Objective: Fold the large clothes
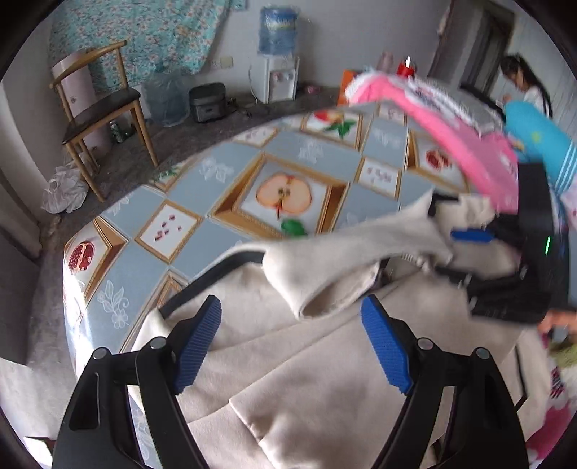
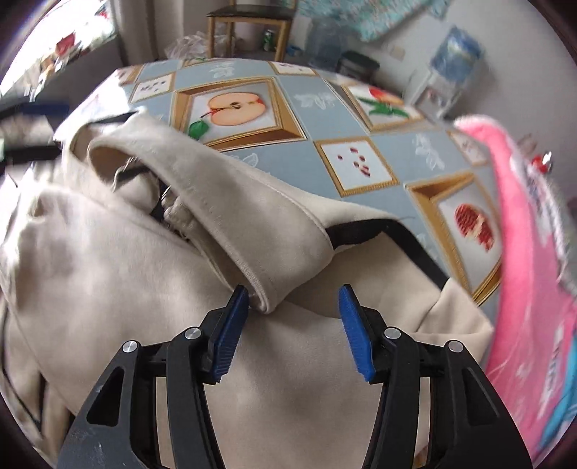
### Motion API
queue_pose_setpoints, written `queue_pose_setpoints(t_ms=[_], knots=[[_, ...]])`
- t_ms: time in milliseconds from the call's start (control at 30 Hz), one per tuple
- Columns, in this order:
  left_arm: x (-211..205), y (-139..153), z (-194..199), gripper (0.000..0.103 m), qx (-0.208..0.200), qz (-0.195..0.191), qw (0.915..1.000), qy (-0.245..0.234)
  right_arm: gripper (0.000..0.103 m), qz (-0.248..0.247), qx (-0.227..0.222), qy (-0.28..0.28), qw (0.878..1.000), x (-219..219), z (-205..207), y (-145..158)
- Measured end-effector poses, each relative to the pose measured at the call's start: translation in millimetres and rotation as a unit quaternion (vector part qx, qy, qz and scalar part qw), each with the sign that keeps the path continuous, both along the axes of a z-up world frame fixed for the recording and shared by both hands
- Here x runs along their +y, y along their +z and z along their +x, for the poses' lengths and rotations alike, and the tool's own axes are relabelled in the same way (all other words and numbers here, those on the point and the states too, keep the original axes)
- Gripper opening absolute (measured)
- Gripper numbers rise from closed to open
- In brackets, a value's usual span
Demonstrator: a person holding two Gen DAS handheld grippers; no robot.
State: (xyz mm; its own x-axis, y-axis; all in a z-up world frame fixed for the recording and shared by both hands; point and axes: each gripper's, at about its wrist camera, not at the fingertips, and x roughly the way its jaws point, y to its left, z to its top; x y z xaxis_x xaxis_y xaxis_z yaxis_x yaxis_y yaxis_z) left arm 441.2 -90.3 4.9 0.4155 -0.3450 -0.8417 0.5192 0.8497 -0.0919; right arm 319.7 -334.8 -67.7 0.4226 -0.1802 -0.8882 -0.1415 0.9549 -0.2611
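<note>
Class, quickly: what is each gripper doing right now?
Left gripper: open, holding nothing.
Right gripper: open, cream garment's sleeve cuff by one pad, not gripped.

A fruit-patterned cloth [image 1: 230,173] covers the desk. Beyond it a wooden chair [image 1: 97,108] stands by the wall, a crumpled plastic bag [image 1: 65,187] at its feet. A water dispenser [image 1: 279,75] carries a blue bottle [image 1: 277,30], with a dark cooker [image 1: 208,101] beside it on the floor.
</note>
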Motion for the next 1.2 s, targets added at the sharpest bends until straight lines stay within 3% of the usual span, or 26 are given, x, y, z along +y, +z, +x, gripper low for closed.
queue_pose_setpoints(t_ms=[133, 233, 300, 400, 467, 567, 633, 700, 833, 933, 1033, 1200], knots=[[-14.0, -7.6, 32.0, 0.078, 0.033, -0.034, 0.9971, 0.060, 0.050, -0.088, -0.020, 0.042, 0.995, 20.6, -15.8, -6.5], [-30.6, -33.7, 51.4, 0.078, 0.066, -0.012, 0.9937, 0.090, 0.050, -0.091, -0.031, 0.052, 0.994, 21.9, -28.1, 4.7], [-40.0, -50.7, 54.4, 0.078, 0.068, 0.021, 0.9936, 0.089, 0.050, -0.055, -0.049, 0.046, 0.996, 13.4, -39.2, 28.4], [-42.7, -60.1, 45.3, 0.078, 0.058, 0.034, 0.9954, 0.068, 0.050, 0.010, -0.092, 0.034, 0.995, -2.9, -44.3, 69.2], [-38.9, -60.8, 40.2, 0.078, 0.052, 0.034, 0.9963, 0.059, 0.050, 0.084, -0.111, 0.020, 0.990, -19.1, -34.0, 94.1], [-34.3, -62.6, 37.6, 0.078, 0.054, 0.030, 0.9964, 0.058, 0.041, 0.188, -0.109, -0.018, 0.976, -36.7, 5.0, 109.6], [-32.2, -62.2, 35.2, 0.078, 0.054, 0.028, 0.9965, 0.057, 0.033, 0.243, -0.083, -0.041, 0.966, -42.0, 38.1, 100.5], [-29.8, -61.0, 32.1, 0.078, 0.056, 0.023, 0.9969, 0.051, 0.027, 0.302, -0.029, -0.081, 0.949, -43.1, 71.5, 72.9], [-16.0, -53.2, 26.2, 0.078, 0.055, 0.009, 0.9978, 0.036, 0.019, 0.350, 0.061, -0.134, 0.925, -41.5, 102.3, 18.1], [-0.8, -39.5, 24.8, 0.078, 0.052, -0.025, 0.9979, 0.031, 0.019, 0.352, 0.072, -0.113, 0.926, -27.2, 87.3, 11.7], [14.4, -32.1, 31.4, 0.078, 0.079, -0.080, 0.9929, 0.040, 0.019, 0.347, 0.067, -0.082, 0.932, -15.1, 67.2, 16.6], [16.2, -56.1, 49.0, 0.076, 0.193, -0.145, 0.9675, 0.075, 0.019, 0.346, 0.071, -0.059, 0.934, 1.1, 44.4, 16.8]])
